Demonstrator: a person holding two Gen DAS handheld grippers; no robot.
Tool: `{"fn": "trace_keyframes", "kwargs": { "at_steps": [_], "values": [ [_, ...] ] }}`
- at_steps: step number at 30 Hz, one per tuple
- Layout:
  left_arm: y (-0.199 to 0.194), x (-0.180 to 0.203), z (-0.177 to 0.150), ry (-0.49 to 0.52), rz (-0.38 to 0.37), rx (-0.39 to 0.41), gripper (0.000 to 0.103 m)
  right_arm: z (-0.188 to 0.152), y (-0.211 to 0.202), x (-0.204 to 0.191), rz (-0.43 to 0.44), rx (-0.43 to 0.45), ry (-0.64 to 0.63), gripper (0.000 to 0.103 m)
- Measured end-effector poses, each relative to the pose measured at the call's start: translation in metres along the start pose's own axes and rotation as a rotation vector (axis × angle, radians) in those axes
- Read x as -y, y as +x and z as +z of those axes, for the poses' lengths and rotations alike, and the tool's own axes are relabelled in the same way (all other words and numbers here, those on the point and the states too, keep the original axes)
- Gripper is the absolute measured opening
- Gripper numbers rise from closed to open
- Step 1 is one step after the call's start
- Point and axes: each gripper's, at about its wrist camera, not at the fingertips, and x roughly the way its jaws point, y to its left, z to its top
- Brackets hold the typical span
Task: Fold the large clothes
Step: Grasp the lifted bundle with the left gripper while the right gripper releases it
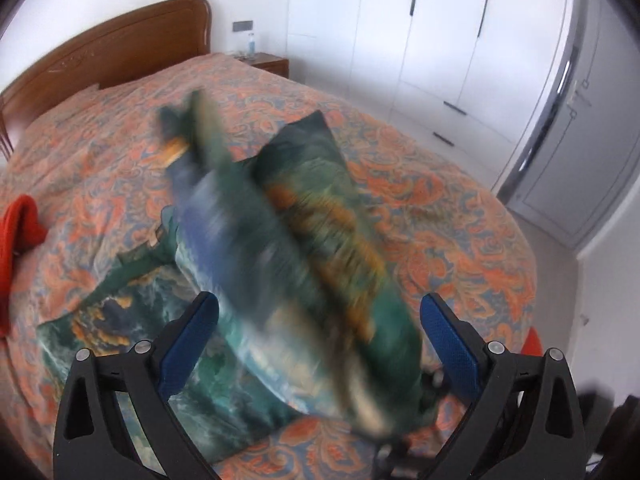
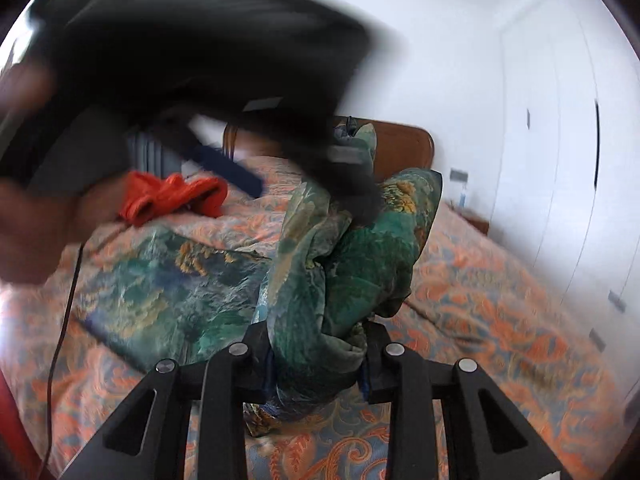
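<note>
A large green garment with blue and orange print [image 1: 304,248] lies partly spread on the bed's orange paisley cover [image 1: 460,220]. One bunched part of it is lifted and blurred. My left gripper [image 1: 320,320] is open, its blue pads [image 1: 192,340] wide apart on either side of the raised cloth without touching it. In the right wrist view my right gripper [image 2: 316,360] is shut on a thick bunch of the green garment [image 2: 344,264], which rises in front of it. The left gripper's blue pad [image 2: 228,168] shows there as a dark blur above the bed.
A red garment [image 1: 16,232] lies near the bed's left edge, beside a thin black cable [image 2: 64,300]. A wooden headboard [image 1: 120,40] and a nightstand [image 1: 268,62] stand at the far end. White wardrobe doors [image 1: 420,40] line the right wall.
</note>
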Motion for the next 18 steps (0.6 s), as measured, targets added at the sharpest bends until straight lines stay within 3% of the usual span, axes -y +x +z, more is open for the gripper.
{"fn": "trace_keyframes", "kwargs": {
  "at_steps": [3,7,8,9,10,11,13,15,17,18],
  "values": [
    [0.004,-0.003,-0.001,-0.029,0.047,-0.028,0.101,0.000,-0.001,-0.038,-0.026,0.023,-0.181,0.030],
    [0.013,-0.015,-0.010,-0.048,0.166,-0.051,0.100,-0.001,-0.006,-0.079,-0.011,0.042,-0.305,0.030],
    [0.016,-0.019,-0.011,-0.049,0.187,-0.060,0.082,0.000,-0.006,-0.084,0.000,0.041,-0.312,0.030],
    [0.019,-0.024,-0.014,-0.051,0.209,-0.075,0.056,-0.001,-0.006,-0.086,0.009,0.040,-0.317,0.030],
    [0.020,-0.029,-0.016,-0.061,0.207,-0.088,0.049,-0.001,-0.007,-0.087,0.012,0.040,-0.320,0.030],
    [0.019,-0.034,-0.016,-0.077,0.191,-0.088,0.035,-0.001,-0.007,-0.087,0.016,0.038,-0.319,0.030],
    [0.013,-0.039,-0.017,-0.088,0.183,-0.082,0.030,-0.002,-0.004,-0.080,0.038,0.018,-0.287,0.030],
    [0.006,-0.044,-0.018,-0.091,0.194,-0.077,0.028,0.000,-0.005,-0.071,0.055,0.013,-0.236,0.039],
    [-0.006,-0.058,-0.019,-0.099,0.206,-0.071,0.027,0.002,-0.012,-0.055,0.139,0.007,-0.133,0.062],
    [-0.014,-0.070,-0.021,-0.116,0.208,-0.069,0.027,0.003,-0.016,-0.044,0.200,0.003,-0.072,0.065]
  ]
}}
